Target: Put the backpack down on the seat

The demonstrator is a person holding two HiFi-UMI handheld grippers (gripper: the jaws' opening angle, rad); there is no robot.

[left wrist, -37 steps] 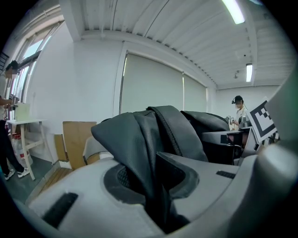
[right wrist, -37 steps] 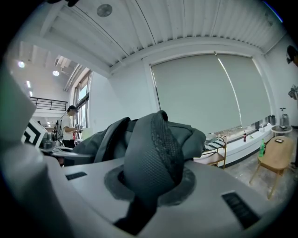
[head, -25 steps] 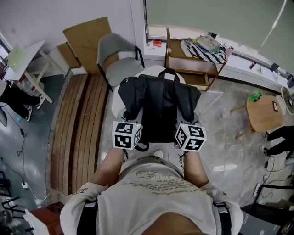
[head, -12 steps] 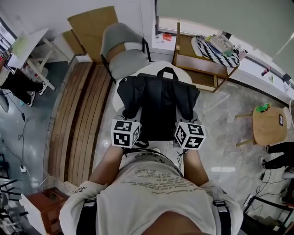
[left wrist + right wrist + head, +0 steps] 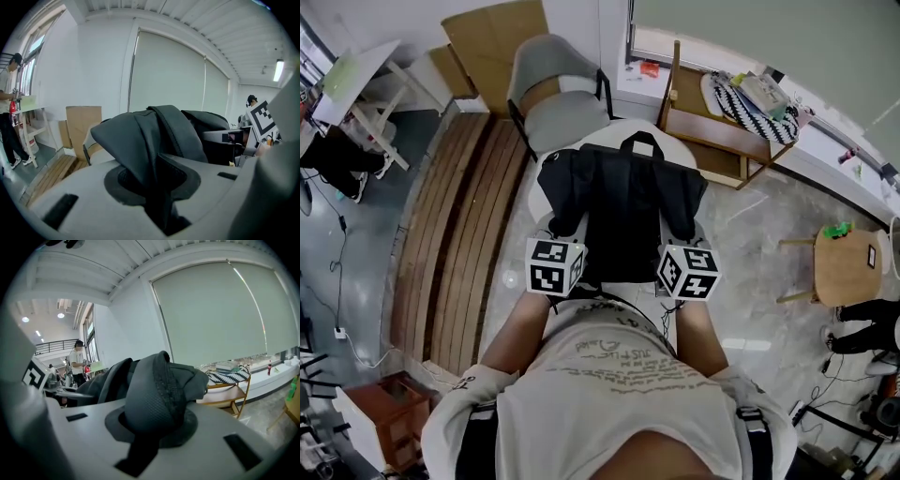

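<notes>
Straps [image 5: 154,140] of the backpack [image 5: 623,211] are pinched in our left gripper [image 5: 161,192] and right gripper [image 5: 144,441] over the seat [image 5: 605,134], chair [image 5: 558,98] and shelf [image 5: 712,141] just beyond.

Cardboard sheets [image 5: 492,37] lean against the wall beside a slatted wooden platform [image 5: 455,244], a striped cloth [image 5: 741,105] lies on the wooden shelf [image 5: 703,141], and a round wooden table [image 5: 848,267] stands apart.

Both forearms [image 5: 517,330] reach forward side by side, with the left gripper [image 5: 561,246] and right gripper [image 5: 680,251] level with each other (marker cubes up). Left jaws clamp the left strap [image 5: 157,140], and right jaws clamp the right strap [image 5: 154,390].
</notes>
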